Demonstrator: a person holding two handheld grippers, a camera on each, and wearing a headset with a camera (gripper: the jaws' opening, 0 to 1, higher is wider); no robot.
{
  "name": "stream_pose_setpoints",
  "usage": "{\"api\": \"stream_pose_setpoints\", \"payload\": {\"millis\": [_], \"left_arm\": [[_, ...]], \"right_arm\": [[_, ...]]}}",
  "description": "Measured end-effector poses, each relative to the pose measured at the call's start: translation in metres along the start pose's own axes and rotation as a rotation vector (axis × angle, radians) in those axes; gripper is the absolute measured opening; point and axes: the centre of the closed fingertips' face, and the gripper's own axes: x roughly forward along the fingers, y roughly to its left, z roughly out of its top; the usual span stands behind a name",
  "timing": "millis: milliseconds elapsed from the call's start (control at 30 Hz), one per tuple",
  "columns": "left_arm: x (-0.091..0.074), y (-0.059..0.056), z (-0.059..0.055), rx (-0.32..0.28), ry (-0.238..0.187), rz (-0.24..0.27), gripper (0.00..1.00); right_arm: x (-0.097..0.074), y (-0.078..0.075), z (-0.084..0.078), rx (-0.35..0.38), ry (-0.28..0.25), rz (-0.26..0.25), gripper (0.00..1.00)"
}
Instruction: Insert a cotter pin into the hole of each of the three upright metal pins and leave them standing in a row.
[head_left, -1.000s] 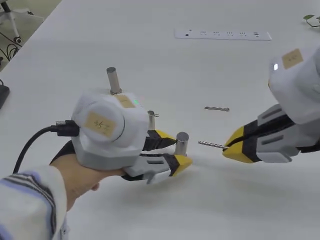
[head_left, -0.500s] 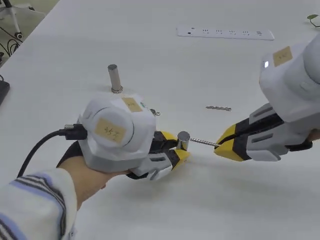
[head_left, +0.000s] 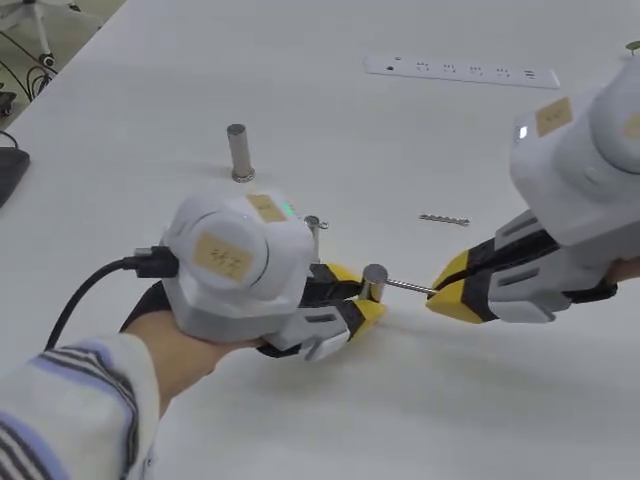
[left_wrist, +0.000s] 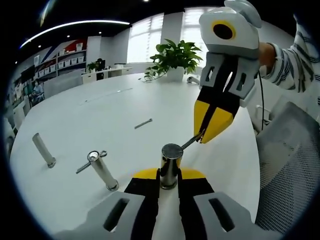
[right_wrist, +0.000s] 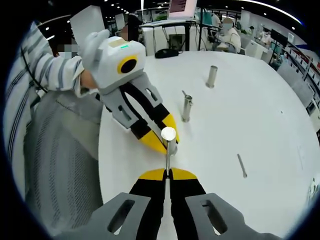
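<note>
Metal pin (head_left: 375, 281) is pinched steady in my left hand-held gripper (head_left: 362, 301) so the cotter pin (head_left: 405, 286) clamped in my right hand-held gripper (head_left: 440, 293) meets, perhaps enters, its hole

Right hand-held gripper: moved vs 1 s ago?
Yes. The right hand-held gripper has shifted left relative to the loose cotter pin, bringing its held cotter pin up to the clamped metal pin.

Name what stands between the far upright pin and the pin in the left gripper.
The middle upright pin, a cotter pin through its top, stands between them, seen in the left gripper view.
</note>
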Motion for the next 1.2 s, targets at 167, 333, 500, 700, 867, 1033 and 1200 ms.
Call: {"api": "stream_pose_setpoints", "payload": {"millis": [167,333,500,700,867,1033,1200], "left_arm": [[0.0,-0.001,0.0,0.001,0.0,0.0,0.12],[0.0,0.0,-0.001,-0.037,-0.005,-0.005,0.12],[0.001,-0.002,0.0,-0.042,-0.001,-0.012,0.12],[0.003,-0.004,0.0,-0.043,0.0,-0.019,0.12],[0.003,-0.004,0.0,-0.029,0.002,-0.019,0.12],[0.004,-0.004,0.001,-0.033,0.003,-0.023,0.12],[0.004,-0.004,0.001,-0.037,0.004,-0.024,0.12]], "right_arm": [[0.003,0.001,-0.001,0.003,0.01,-0.003,0.03],[0.005,0.001,0.0,0.004,0.006,-0.004,0.03],[0.008,0.001,0.002,0.007,-0.003,-0.005,0.03],[0.012,0.002,0.007,0.005,-0.018,-0.005,0.03],[0.015,0.002,0.01,0.01,-0.028,-0.003,0.03],[0.016,0.001,0.012,0.0,-0.04,-0.009,0.04],[0.018,0.001,0.015,-0.006,-0.053,-0.011,0.04]]}}
